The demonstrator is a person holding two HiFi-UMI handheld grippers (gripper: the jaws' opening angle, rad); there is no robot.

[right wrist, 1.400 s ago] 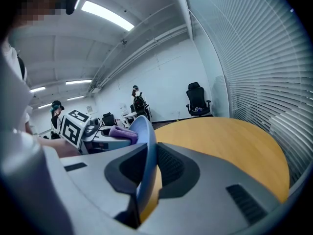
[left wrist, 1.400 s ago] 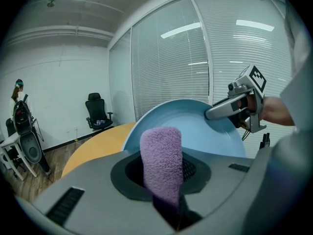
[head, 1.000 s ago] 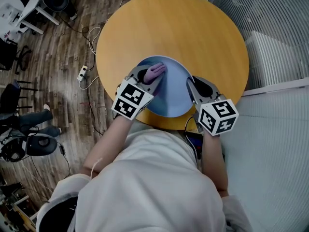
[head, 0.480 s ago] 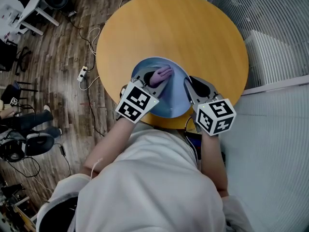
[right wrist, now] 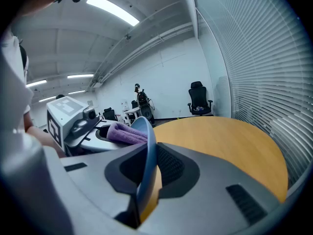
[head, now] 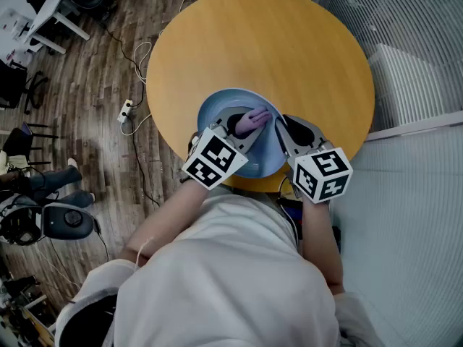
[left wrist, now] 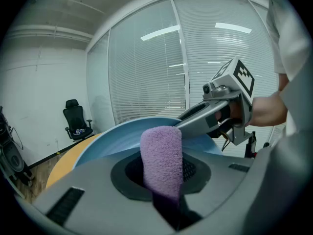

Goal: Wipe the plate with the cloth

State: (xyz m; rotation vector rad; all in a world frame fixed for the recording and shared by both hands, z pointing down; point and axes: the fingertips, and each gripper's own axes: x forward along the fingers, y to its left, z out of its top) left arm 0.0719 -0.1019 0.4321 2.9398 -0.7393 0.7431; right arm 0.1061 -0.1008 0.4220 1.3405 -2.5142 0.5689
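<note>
Wipe in progress, not finished as far as I can judge. The left tool is pressed together on a purple terry cloth, folded into a thick roll that sticks out past the jaws. The free end of the cloth lies against the inside of the light blue round plate, toward its right half, close to the right tool. The right tool pinches the plate's right rim; the rim sits edge-on between its jaws. The plate is at the near edge of the round orange wooden surface. It looks tipped up rather than flat, and I can't tell if it rests on the surface.

Done: cloth gripped, plate steadied, cloth in contact with the plate. Left: likely more passes over the left and far parts of the plate, then setting things down. No dirt or wet streaks show, so there's no telling which area is clean.

Writing: none readable. No brand or label on the plate or cloth. Each tool's cube carries only black-and-white square markers, no text.
</note>
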